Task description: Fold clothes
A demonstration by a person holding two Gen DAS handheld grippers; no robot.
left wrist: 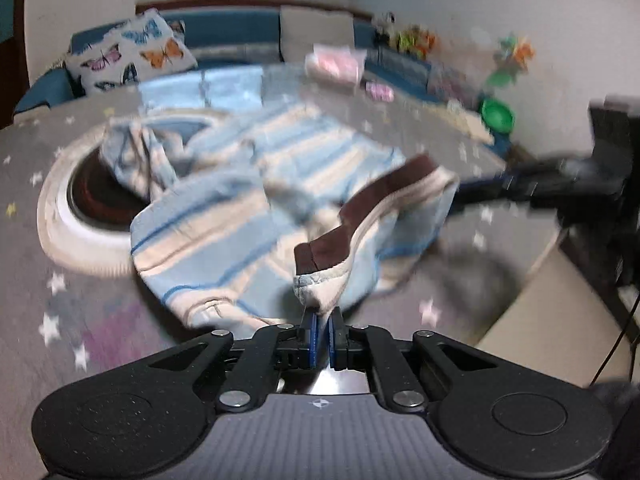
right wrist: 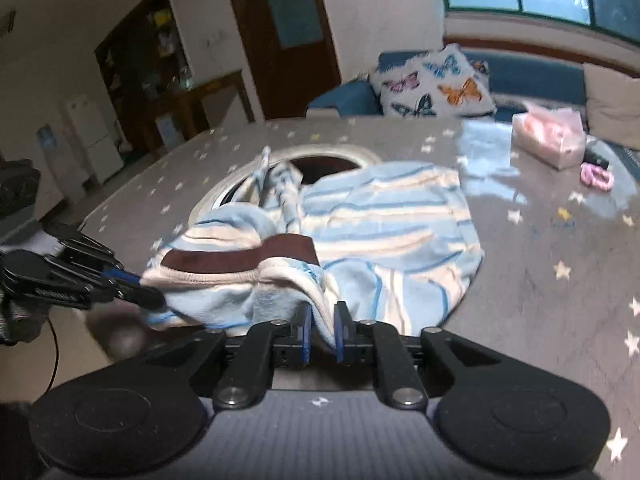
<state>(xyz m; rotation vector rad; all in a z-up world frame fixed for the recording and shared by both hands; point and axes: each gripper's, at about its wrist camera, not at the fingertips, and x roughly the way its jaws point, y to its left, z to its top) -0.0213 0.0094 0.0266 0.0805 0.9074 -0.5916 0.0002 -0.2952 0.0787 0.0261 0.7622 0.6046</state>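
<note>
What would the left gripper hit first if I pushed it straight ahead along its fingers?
The left gripper is shut on the brown-banded edge of the striped garment, so it would bunch that cloth first. Behind it comes the star-patterned table cover, though depth is hard to judge.

**blur, cover and cropped edges**

the striped garment point(left wrist: 248, 184) is smeared by motion blur in both views, its folds hard to trace. it covers part of the white ring point(left wrist: 68, 236) on the table point(left wrist: 48, 152). the pinched hem vanishes between the left gripper point(left wrist: 322, 334) pads; the same happens at the right gripper point(right wrist: 322, 334). in the left wrist view the right gripper's far end is blurred and cut by the picture's right edge. the toys point(left wrist: 416, 38) by the wall are too blurred to identify.
</note>
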